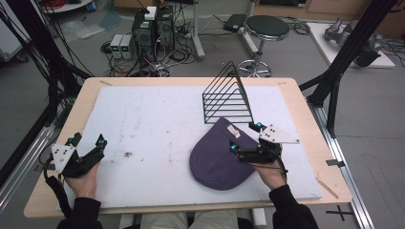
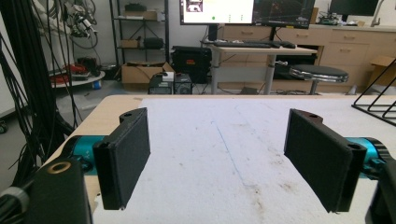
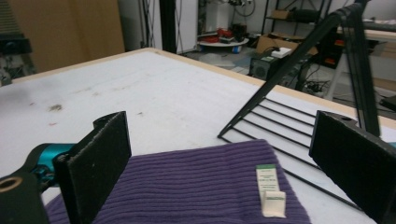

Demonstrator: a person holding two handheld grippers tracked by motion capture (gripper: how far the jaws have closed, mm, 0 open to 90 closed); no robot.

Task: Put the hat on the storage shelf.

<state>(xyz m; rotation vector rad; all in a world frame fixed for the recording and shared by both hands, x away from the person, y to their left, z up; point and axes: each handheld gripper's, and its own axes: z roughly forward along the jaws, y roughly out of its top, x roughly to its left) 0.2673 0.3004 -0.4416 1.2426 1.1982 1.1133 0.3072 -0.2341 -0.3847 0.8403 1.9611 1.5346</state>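
Observation:
A purple ribbed knit beanie (image 1: pixel 220 155) lies flat on the white mat, its white care label (image 3: pixel 271 191) showing near its far edge. My right gripper (image 1: pixel 244 137) hovers at the beanie's right side, open, its jaws wide apart over the fabric (image 3: pixel 201 186). Nothing sits between them. My left gripper (image 1: pixel 87 141) rests at the table's front left, open and empty, over bare mat (image 2: pixel 219 154).
A black wire rack (image 1: pixel 227 98) stands just behind the beanie, close to my right gripper. The white mat (image 1: pixel 153 124) covers most of the wooden table (image 1: pixel 305 109). A stool (image 1: pixel 265 28), computers and cables stand on the floor beyond the far edge.

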